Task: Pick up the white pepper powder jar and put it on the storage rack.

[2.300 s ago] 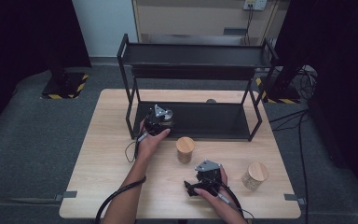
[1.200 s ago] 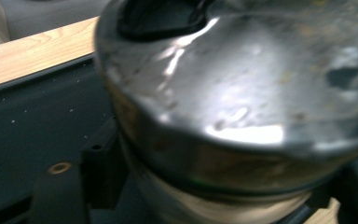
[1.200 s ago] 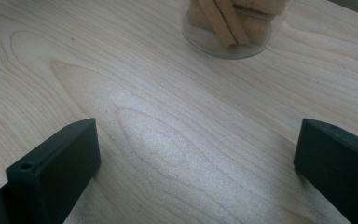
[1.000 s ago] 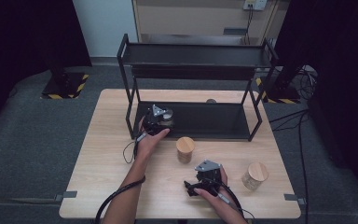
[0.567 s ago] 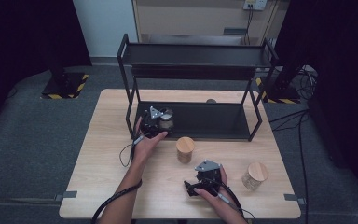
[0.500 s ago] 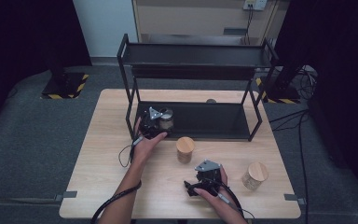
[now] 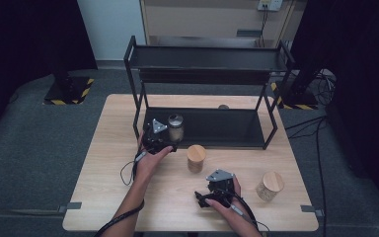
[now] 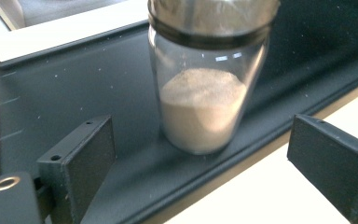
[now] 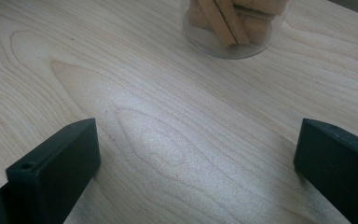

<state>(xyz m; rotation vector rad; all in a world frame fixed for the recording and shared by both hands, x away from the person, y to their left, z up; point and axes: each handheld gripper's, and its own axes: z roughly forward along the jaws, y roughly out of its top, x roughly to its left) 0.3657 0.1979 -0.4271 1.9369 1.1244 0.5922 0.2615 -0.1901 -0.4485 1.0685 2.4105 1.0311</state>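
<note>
High view: nearest, right gripper (image 7: 205, 199) w/ jaws wide, empty, over bare table (image 7: 103, 197), well in front of rack (image 7: 207, 128). Left gripper (image 7: 165, 144) at rack's front-left edge; jaws just been opening, now wide, clear of glass jar (image 8: 205, 93) standing upright on rack's lower shelf just beyond.
</note>
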